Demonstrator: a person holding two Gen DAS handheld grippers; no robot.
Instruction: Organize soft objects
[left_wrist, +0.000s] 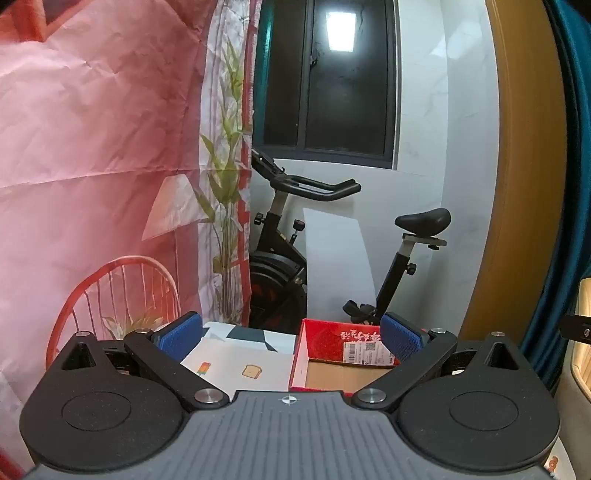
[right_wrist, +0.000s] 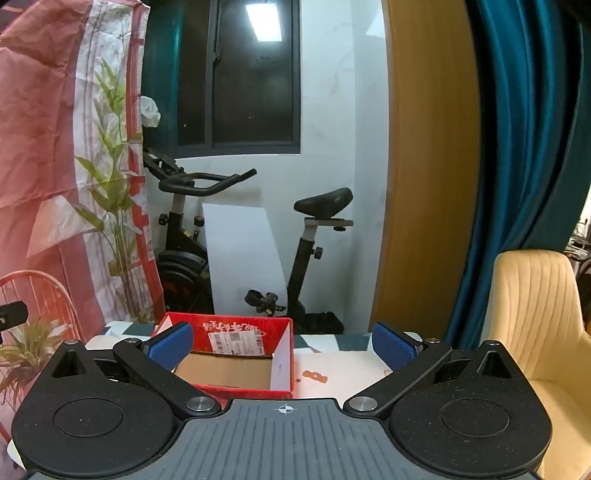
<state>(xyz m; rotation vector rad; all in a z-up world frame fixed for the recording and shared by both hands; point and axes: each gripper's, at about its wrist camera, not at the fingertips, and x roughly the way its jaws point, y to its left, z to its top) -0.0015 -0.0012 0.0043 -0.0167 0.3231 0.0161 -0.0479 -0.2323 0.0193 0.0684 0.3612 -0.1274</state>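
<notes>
We hold the left gripper (left_wrist: 290, 339) and the right gripper (right_wrist: 282, 345) side by side, both tipped slightly downward toward the counter (right_wrist: 343, 369). The jaws of each stand wide apart with nothing between the blue pads (left_wrist: 183, 334), which suits a start position: neither tool is committed to a grasp yet.

The landmark is the red box (right_wrist: 240, 332). It sits open-topped on the counter, its bare cardboard floor exposed, and no item shows inside it. We judge it to be the receiving container, placed centrally so that either gripper can reach it. In the left wrist view the red box (left_wrist: 341, 338) lies ahead and to the right of the tool; in the right wrist view it lies ahead and to the left. The box therefore sits between the two grippers.

The soft objects named in the task do not appear in either view. Just beside the box, on both sides, lie flat white sheets (left_wrist: 240, 365) printed with small pictures; whether these belong to the task we cannot tell.

Behind the box stands an exercise bike (right_wrist: 236, 240), well apart from the work area.
</notes>
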